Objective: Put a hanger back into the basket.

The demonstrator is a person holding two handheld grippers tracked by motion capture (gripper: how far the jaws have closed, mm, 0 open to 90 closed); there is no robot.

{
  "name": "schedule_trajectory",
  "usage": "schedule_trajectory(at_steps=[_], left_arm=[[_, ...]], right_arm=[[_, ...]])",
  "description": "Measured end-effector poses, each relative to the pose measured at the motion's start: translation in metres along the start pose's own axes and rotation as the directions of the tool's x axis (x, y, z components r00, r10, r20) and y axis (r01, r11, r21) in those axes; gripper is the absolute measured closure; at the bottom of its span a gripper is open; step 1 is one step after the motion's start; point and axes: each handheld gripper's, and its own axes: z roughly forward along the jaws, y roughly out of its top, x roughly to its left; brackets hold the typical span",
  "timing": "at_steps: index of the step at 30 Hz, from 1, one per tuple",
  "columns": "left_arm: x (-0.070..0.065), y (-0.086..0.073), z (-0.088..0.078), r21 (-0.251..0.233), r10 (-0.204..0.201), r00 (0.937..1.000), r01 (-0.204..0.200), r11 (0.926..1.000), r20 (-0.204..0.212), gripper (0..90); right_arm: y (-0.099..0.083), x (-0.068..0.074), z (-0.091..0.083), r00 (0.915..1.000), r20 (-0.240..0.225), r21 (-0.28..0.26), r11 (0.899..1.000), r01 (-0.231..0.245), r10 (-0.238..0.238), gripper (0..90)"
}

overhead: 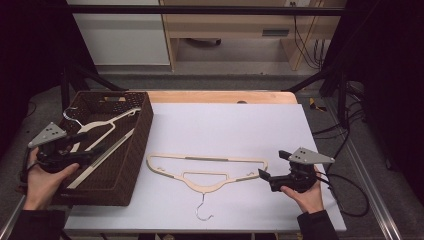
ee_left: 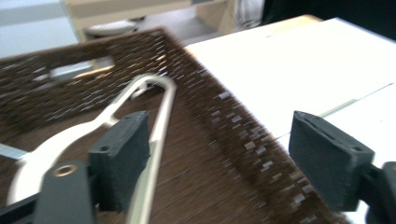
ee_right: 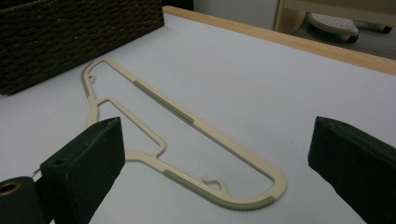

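Observation:
A cream hanger (overhead: 207,170) lies flat on the white table top, its metal hook (overhead: 201,210) toward the front edge; in the right gripper view the hanger (ee_right: 187,121) lies just beyond the jaws. My right gripper (overhead: 262,173) is open, close to the hanger's right end, holding nothing. A second cream hanger (overhead: 100,132) rests in the dark wicker basket (overhead: 137,145) at the left. My left gripper (overhead: 95,152) hovers open over the basket, and the hanger (ee_left: 149,140) inside passes beside its left jaw.
The white sheet (overhead: 225,125) covers a wooden table whose far edge (overhead: 220,96) shows. Cables (overhead: 345,192) trail off the right side. Beyond the table stand a cabinet (overhead: 120,35) and a wooden shelf (overhead: 230,30).

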Motion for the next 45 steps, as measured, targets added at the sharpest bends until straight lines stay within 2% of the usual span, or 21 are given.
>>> schedule_trajectory(at_steps=[6,9,12,14,21,28,31,38,45], left_arm=[[-0.031,0.001,0.014,-0.037,0.033,0.9972,-0.031,0.9988,0.068,10.1],[-0.046,-0.001,0.02,-0.052,0.035,0.9941,-0.03,0.9982,0.103,8.6],[-0.059,-0.003,0.024,-0.06,0.052,0.991,-0.045,0.9972,0.123,8.3],[-0.066,-0.006,0.027,-0.074,0.043,0.989,-0.033,0.9967,0.141,8.1],[-0.084,-0.011,0.034,-0.061,0.06,0.9837,-0.05,0.9969,0.17,8.0],[-0.1,-0.013,0.041,-0.062,0.085,0.9773,-0.075,0.9953,0.194,7.3],[-0.106,-0.014,0.045,-0.051,0.095,0.9742,-0.087,0.9949,0.205,7.0],[-0.116,-0.02,0.057,-0.024,0.096,0.9714,-0.093,0.9954,0.217,6.6],[-0.12,-0.022,0.059,-0.016,0.104,0.9682,-0.103,0.9945,0.228,6.5]], right_arm=[[0.001,0.001,0.002,1.0,0.003,-0.002,1.0,-0.002,0.002,4.3],[0.001,0.0,0.002,1.0,0.002,-0.007,1.0,-0.005,0.005,4.2],[0.001,0.001,0.002,1.0,0.004,-0.012,1.0,-0.006,0.006,4.1],[0.001,0.0,0.002,0.9999,0.01,-0.017,1.0,-0.005,0.005,4.1],[0.001,0.002,0.003,1.0,0.01,-0.013,1.0,0.001,-0.001,4.1],[0.004,0.009,0.011,0.9997,-0.009,-0.001,1.0,0.021,-0.021,4.0],[0.006,0.014,0.016,0.9995,-0.017,0.007,1.0,0.028,-0.027,4.0],[0.017,0.03,0.033,0.9965,-0.059,0.021,0.998,0.061,-0.06,4.6],[0.027,0.048,0.055,0.9914,-0.1,0.041,0.995,0.089,-0.084,6.1]])
